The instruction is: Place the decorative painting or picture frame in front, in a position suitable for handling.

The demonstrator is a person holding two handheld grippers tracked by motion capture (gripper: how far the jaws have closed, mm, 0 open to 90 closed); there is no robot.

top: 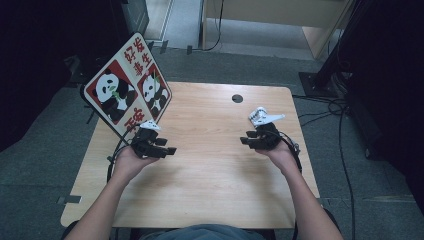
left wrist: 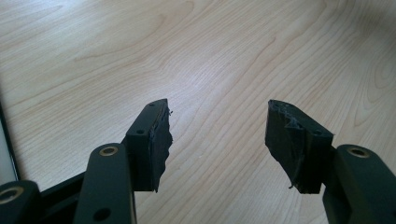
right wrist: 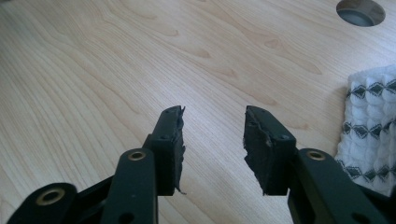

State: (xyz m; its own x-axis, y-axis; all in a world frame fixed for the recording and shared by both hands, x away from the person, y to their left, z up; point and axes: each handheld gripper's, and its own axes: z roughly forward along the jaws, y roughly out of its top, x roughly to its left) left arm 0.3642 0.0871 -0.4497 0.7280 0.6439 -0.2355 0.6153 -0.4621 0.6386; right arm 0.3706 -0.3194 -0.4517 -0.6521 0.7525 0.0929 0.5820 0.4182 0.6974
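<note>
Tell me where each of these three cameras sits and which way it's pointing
High view: above the person's side, looking forward and down on the wooden table; forearms, both hands, left gripper, right gripper and a panda sign show.
Left gripper view: rides the left gripper, looking along its open jaws at bare tabletop.
Right gripper view: rides the right gripper, jaws open, facing the table's cable hole, with a patterned cloth at its right.
Shared: high and right gripper views both show the hole.

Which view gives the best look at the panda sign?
The high view: the panda sign shows whole, tilted at the table's left rear edge beside the left gripper. The left gripper view catches at most a pale sliver at its left edge.
</note>
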